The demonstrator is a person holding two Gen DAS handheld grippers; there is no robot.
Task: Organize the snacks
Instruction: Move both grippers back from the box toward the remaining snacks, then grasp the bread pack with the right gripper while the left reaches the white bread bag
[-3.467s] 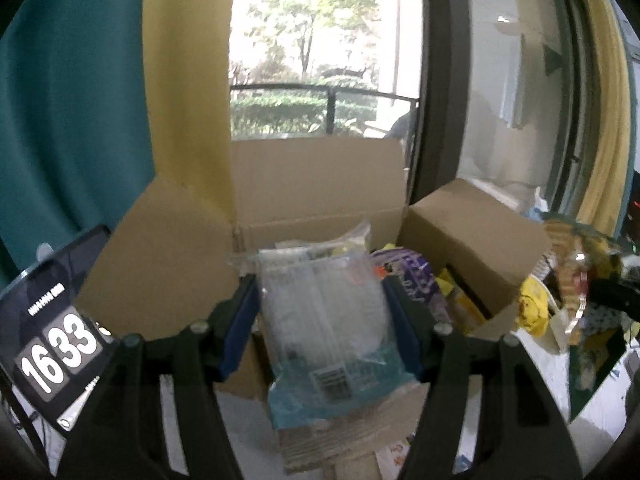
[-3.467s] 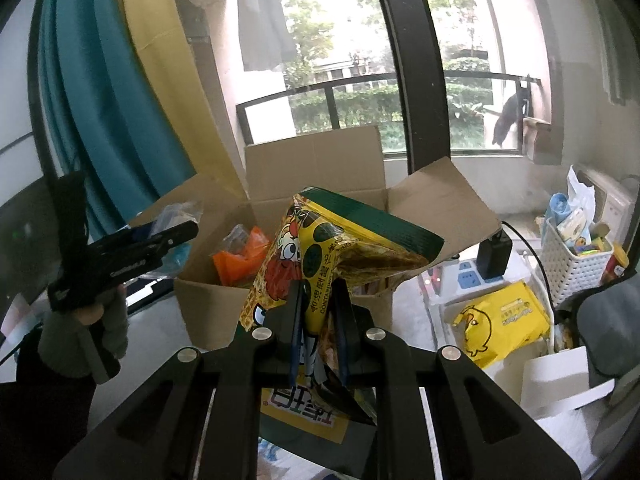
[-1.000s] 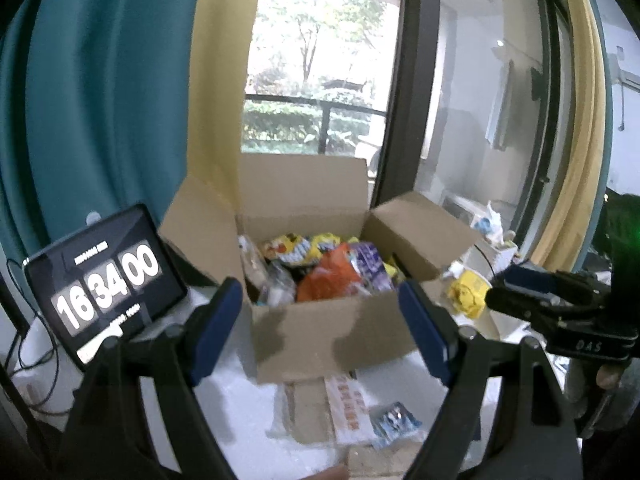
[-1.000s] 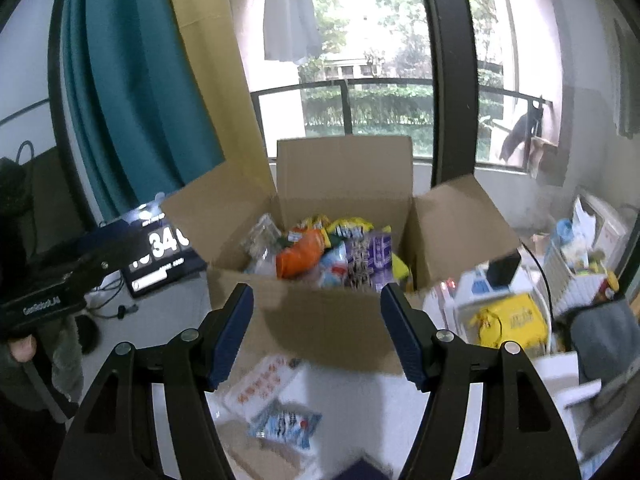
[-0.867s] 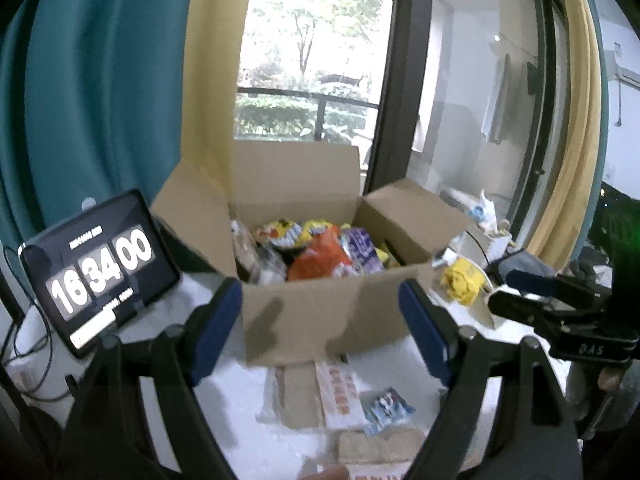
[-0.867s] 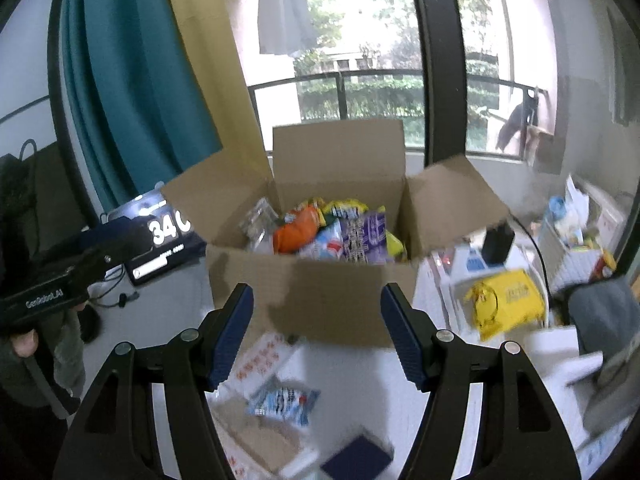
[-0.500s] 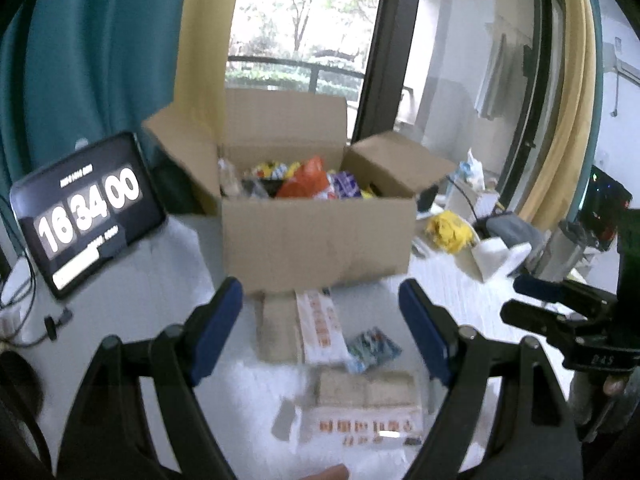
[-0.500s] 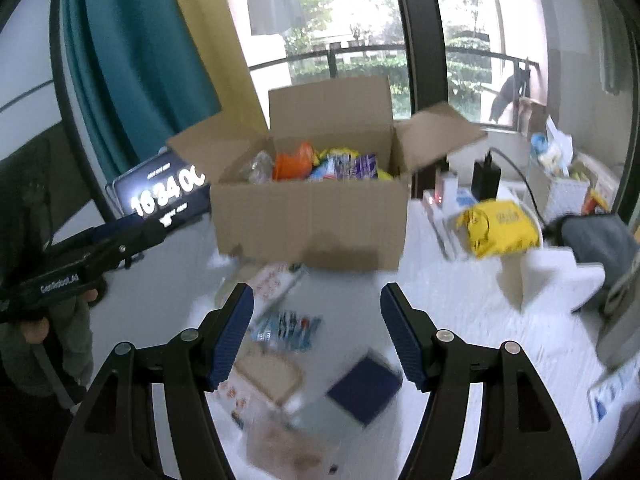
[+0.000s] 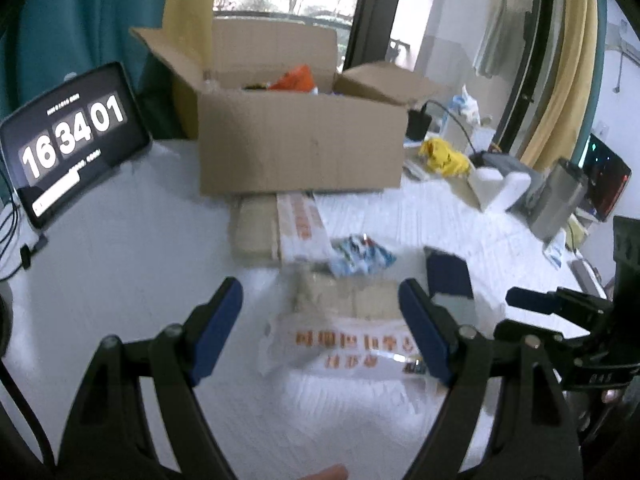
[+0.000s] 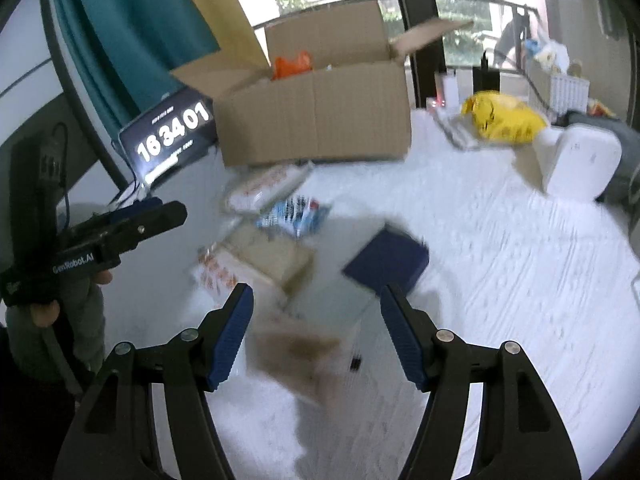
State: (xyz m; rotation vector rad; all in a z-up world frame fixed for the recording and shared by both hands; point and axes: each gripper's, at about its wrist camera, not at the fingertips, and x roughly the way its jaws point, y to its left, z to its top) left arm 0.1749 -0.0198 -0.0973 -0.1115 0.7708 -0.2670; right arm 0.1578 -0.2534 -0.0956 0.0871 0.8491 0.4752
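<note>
Both tongs, left (image 9: 320, 320) and right (image 10: 316, 326), are held apart and empty above loose snack packets (image 9: 352, 336) on the white tabletop (image 10: 500, 260). At twelve o'clock, an open cardboard box (image 9: 300, 152) is seen with an orange packet (image 9: 294, 80) inside.

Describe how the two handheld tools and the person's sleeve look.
Both tools are black, angular frames with silver screws and ribbed blue pads on the fingers. The left tool bears white lettering on its side and a dark cable behind its handle. The right tool looks alike. The sleeve below the left tool is grey-green.
</note>
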